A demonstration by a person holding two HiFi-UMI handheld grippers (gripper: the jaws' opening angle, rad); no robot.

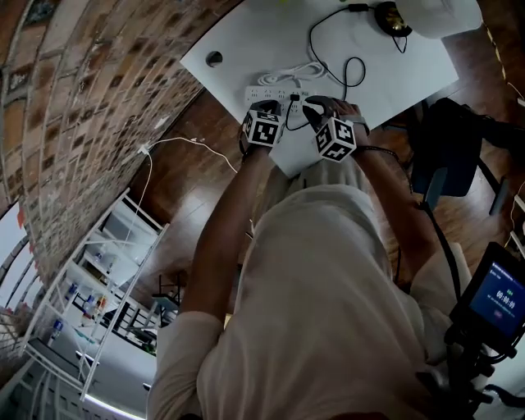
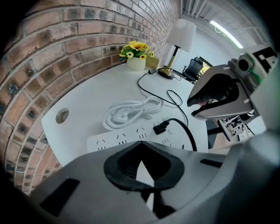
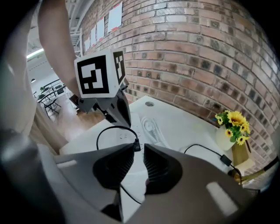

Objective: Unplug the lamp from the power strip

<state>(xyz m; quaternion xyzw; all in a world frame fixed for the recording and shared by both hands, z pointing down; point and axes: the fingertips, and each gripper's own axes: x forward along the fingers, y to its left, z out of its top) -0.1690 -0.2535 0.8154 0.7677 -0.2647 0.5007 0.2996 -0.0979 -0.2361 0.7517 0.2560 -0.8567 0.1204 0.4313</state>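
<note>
The white power strip lies on the white table, with the lamp's black plug in one of its sockets. From the plug the black cable runs to the lamp at the far edge. My left gripper is shut and empty, its tips down over the strip beside the plug. My right gripper points at the plug, which sits just past its fingertips. Its jaws stand a narrow gap apart with nothing pressed between them. The left gripper shows beyond it.
A coiled white cable lies behind the strip. A flower pot and the lamp stand by the brick wall. A round cable hole is at the table's left. White shelves and a chair stand on the floor.
</note>
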